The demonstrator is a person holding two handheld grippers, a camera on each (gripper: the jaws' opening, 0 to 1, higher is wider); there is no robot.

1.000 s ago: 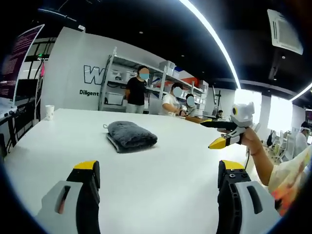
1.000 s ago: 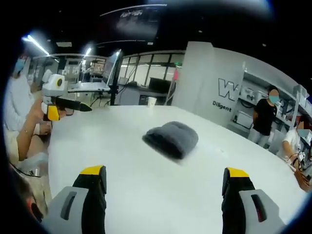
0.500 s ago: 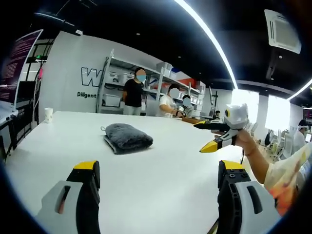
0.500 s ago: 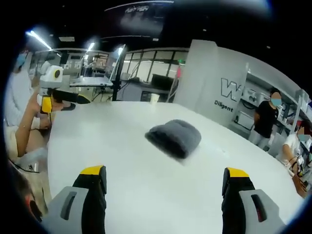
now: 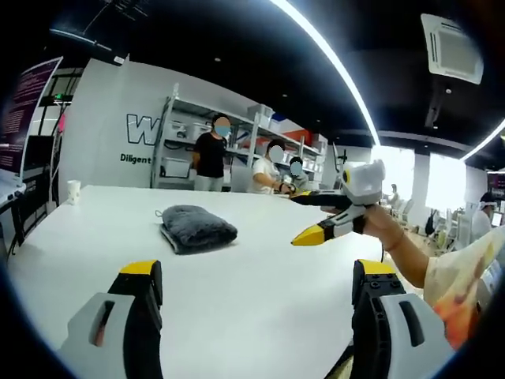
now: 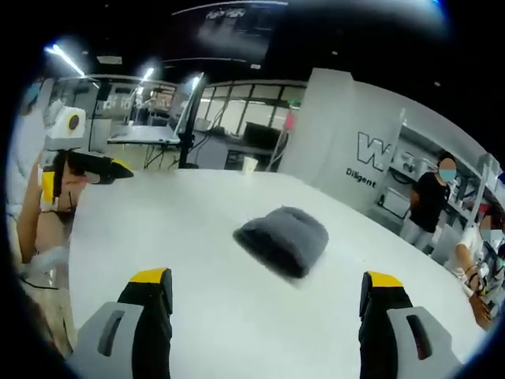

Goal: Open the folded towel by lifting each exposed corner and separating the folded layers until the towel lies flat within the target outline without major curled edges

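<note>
A dark grey folded towel (image 5: 196,227) lies on the white table (image 5: 260,316), in a thick bundle with its fold layers showing along the near edge. My left gripper (image 5: 259,272) hovers open over the near table, well short of the towel. My right gripper (image 5: 304,215) comes in from the right, held in a hand, its jaws apart and empty, to the right of the towel and above the table. In the right gripper view the towel (image 6: 284,239) lies ahead of my open right gripper (image 6: 267,280). The left gripper (image 6: 85,178) is at the far left.
A paper cup (image 5: 73,191) stands at the table's far left corner and appears again as the cup (image 6: 250,164) behind the towel. Metal shelves (image 5: 185,146) and several people stand beyond the far edge. The person's sleeve (image 5: 465,276) is at the right.
In the left gripper view the right gripper has moved left and nearer, closer to the towel. Both cameras have shifted a little. The towel lies as before.
</note>
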